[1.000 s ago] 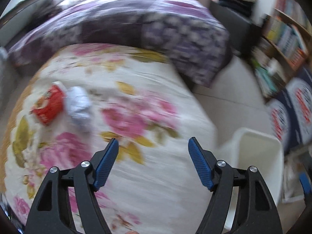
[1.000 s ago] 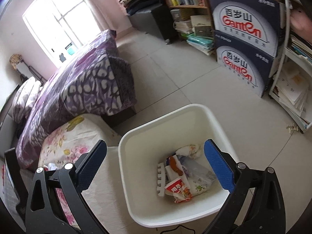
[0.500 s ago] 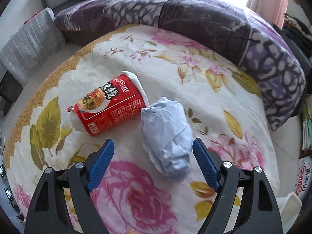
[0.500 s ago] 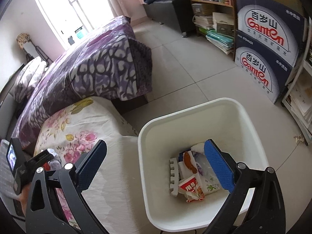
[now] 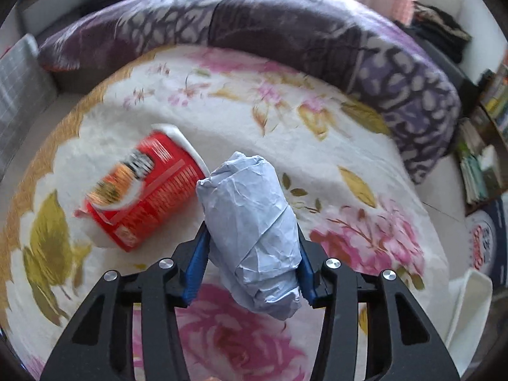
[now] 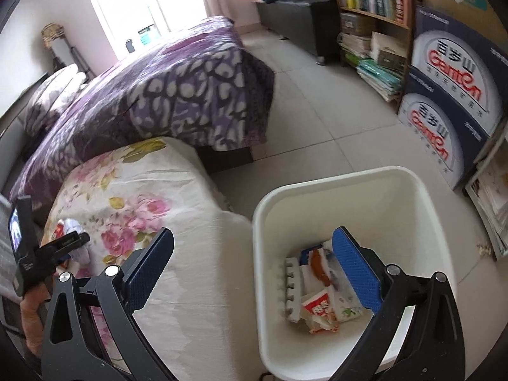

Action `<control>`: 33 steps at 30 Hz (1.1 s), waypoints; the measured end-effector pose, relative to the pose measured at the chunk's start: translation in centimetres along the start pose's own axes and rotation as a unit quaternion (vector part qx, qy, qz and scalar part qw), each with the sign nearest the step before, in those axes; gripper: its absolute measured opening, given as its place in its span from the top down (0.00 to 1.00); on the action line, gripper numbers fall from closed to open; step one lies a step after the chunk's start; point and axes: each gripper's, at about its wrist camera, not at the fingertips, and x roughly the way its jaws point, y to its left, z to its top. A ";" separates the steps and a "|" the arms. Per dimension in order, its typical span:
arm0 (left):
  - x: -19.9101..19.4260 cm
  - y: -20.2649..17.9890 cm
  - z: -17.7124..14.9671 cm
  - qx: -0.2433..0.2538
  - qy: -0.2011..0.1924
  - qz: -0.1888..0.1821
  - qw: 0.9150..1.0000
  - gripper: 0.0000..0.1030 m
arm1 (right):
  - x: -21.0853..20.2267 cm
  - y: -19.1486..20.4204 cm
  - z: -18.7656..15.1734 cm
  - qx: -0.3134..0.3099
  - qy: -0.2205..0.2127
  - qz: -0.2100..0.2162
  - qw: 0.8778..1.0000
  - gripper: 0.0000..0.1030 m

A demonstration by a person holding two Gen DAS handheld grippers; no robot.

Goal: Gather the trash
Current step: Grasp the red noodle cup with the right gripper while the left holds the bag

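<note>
A crumpled pale blue paper wad [image 5: 250, 222] lies on the flowered bedspread [image 5: 285, 120]. My left gripper [image 5: 250, 231] is closing on it, and both blue pads touch its sides. A red instant-noodle cup [image 5: 146, 190] lies on its side just left of the wad, touching it. In the right wrist view the left gripper [image 6: 65, 244] and the wad [image 6: 77, 252] show small at the bed's far left. My right gripper [image 6: 252, 231] hangs open and holds nothing, over the near rim of the white bin [image 6: 333, 177]. Wrappers [image 6: 320, 304] lie in the bin.
A purple patterned quilt [image 6: 177, 95] covers the far part of the bed. Stacked blue water cartons [image 6: 451, 89] and a bookshelf [image 6: 368, 6] stand right of the bin on the tiled floor [image 6: 311, 120]. A hand [image 6: 31, 314] holds the left gripper. The bin's corner [image 5: 466, 301] shows beside the bed.
My left gripper swung from the bin side across the bed to the paper wad, then narrowed its jaws onto it. The right gripper drifted, staying open over the bin.
</note>
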 end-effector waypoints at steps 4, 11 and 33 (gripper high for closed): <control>-4.0 2.7 0.6 -0.001 -0.036 -0.022 0.999 0.53 | 0.2 3.5 -0.4 -0.029 0.005 0.029 0.999 0.07; -11.3 11.6 2.9 -0.053 -0.093 -0.008 0.994 0.52 | 1.8 14.7 -2.2 -0.075 0.036 0.096 0.992 0.07; -14.6 24.7 3.6 -0.254 -0.096 -0.059 0.961 0.52 | 14.2 35.1 -5.9 -0.194 0.150 0.094 0.965 0.08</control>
